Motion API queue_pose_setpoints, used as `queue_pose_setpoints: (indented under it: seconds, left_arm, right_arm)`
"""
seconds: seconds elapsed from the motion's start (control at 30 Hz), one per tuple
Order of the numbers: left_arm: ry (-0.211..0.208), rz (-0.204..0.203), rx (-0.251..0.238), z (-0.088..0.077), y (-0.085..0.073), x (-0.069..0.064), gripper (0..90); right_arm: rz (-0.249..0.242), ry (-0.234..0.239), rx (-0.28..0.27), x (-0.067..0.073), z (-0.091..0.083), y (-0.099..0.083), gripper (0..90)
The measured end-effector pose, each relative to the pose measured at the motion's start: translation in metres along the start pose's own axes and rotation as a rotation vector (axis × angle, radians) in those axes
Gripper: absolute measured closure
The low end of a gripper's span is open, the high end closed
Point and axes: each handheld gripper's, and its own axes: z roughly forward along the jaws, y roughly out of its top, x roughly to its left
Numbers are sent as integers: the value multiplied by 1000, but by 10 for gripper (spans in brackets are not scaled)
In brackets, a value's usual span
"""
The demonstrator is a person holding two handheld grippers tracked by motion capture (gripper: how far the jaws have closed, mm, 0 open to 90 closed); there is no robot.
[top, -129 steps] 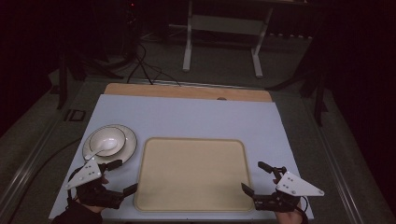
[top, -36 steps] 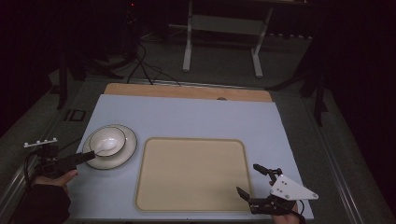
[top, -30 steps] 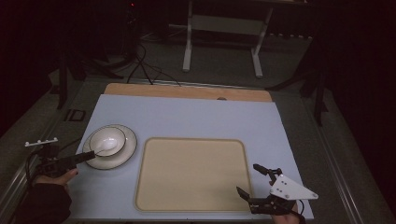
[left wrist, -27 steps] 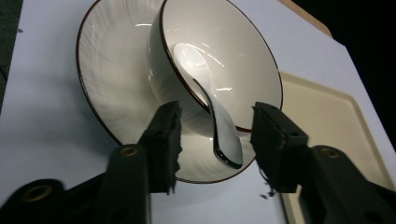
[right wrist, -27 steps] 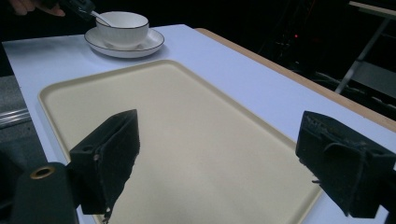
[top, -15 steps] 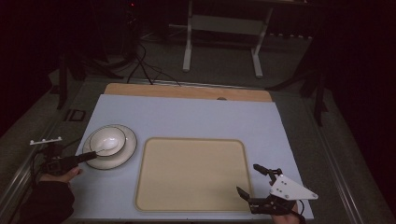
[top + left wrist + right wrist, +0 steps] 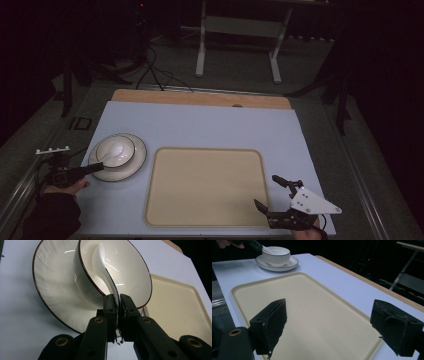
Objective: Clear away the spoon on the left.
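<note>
The left gripper (image 7: 117,298), its jaws having just been closing, now pinches the handle of a white ceramic soup spoon (image 7: 103,267) whose scoop lies inside a white bowl (image 7: 127,267) with a dark rim. The bowl sits on a matching plate (image 7: 51,287) at the left side of the pale blue table (image 7: 210,125), just beside a beige tray (image 7: 205,187). The grip falls at the handle's end, where it juts past the bowl's rim, probably the one part open to a side approach. The right gripper (image 7: 274,192) waits with jaws wide apart at the tray's near right corner, holding nothing.
</note>
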Motion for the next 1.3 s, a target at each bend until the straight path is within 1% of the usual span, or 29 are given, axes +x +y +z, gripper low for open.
queue_pose_setpoints:
  seconds: [0.1,0.13,0.23,0.3,0.37,0.4,0.5,0.53,0.6,0.63,0.67,0.7,0.77,0.93,1.0,1.03,1.1,1.13,1.2,1.23,1.3]
  left_arm:
    - [0,2,2,0,0,-1,849]
    - [-7,7,6,0,-1,-3,849]
    - [7,14,4,0,0,-6,850]
    - [3,14,3,-2,0,-8,851]
    - [16,19,-6,-6,1,-11,851]
    - [17,26,-9,-8,1,-13,851]
    - [30,27,-30,-15,1,-18,851]
    - [24,28,-33,-17,1,-19,851]
    - [39,30,-44,-21,0,-23,851]
    - [38,30,-48,-23,0,-25,851]
    - [46,28,-55,-25,0,-26,851]
    - [55,35,-57,-27,-1,-29,851]
    - [60,31,-76,-32,-2,-33,851]
    - [68,60,-96,-40,-4,-50,852]
    - [82,76,-92,-43,-4,-56,852]
    - [88,78,-105,-44,-5,-59,852]
    - [88,81,-109,-45,-5,-63,852]
    - [91,76,-119,-46,-6,-65,852]
    - [103,89,-113,-45,-7,-68,852]
    - [109,86,-122,-45,-8,-70,852]
    - [101,87,-114,-45,-8,-73,852]
  right_arm:
    - [2,-2,-1,0,0,0,139]
    - [4,-1,0,-1,0,0,139]
    - [9,-1,1,-1,0,0,139]
    - [9,-3,1,-1,0,0,139]
    - [9,-4,0,-1,0,0,139]
    - [11,-6,0,-1,0,0,139]
    - [14,-10,-3,-2,-1,0,139]
    - [14,-11,-5,-2,-1,0,139]
    - [17,-14,-7,-2,-1,0,139]
    - [17,-15,-7,-2,-2,0,139]
    - [17,-16,-9,-2,-2,0,139]
    - [18,-17,-9,-2,-2,0,139]
    - [18,-18,-10,-3,-2,0,139]
    - [25,-22,-11,-3,-2,0,139]
    - [27,-23,-12,-4,-2,0,139]
    - [30,-22,-11,-4,-2,0,139]
    - [32,-23,-14,-4,-3,0,139]
    - [34,-24,-14,-4,-3,0,139]
    - [31,-24,-18,-4,-3,0,139]
    - [32,-24,-19,-5,-3,0,139]
    - [37,-24,-18,-5,-3,-1,139]
